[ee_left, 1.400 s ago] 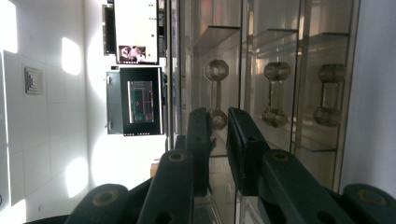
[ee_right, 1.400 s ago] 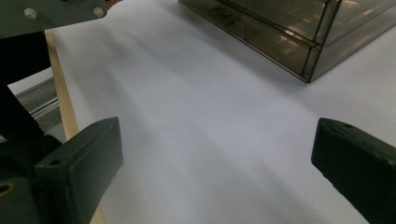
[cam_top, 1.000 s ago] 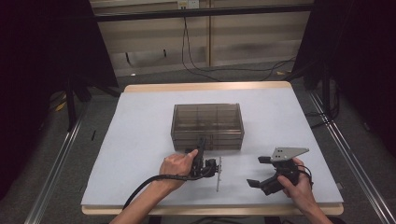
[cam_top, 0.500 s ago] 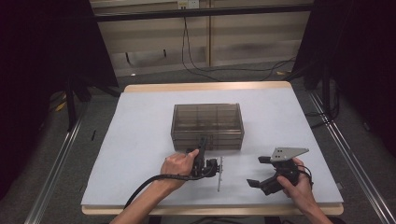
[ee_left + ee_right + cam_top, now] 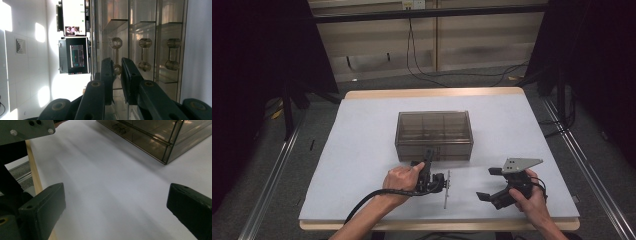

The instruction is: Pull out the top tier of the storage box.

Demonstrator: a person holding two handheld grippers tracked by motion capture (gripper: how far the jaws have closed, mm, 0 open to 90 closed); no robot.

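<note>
- A smoky transparent compartment box (image 5: 434,135) sits on the white table (image 5: 362,150), at its middle, lid down.
- The left gripper (image 5: 429,159), turned on its side in the left hand (image 5: 399,179), reaches the box's near wall, just left of the wall's middle.
- In the left gripper view, the left gripper's (image 5: 117,71) jaws are nearly together, with a narrow gap, around the lower knob of one of the box's dumbbell-shaped clasps (image 5: 116,56). I cannot tell if they press it.
- Two more such clasps (image 5: 144,54) show along the same wall.
- The right gripper (image 5: 488,183), in the right hand (image 5: 529,197), lies near the table's near right edge, well apart from the box, jaws spread wide.
- In the right gripper view, the right gripper (image 5: 113,207) has bare tabletop between its jaws, and the box's corner (image 5: 165,150) is at far right.
</note>
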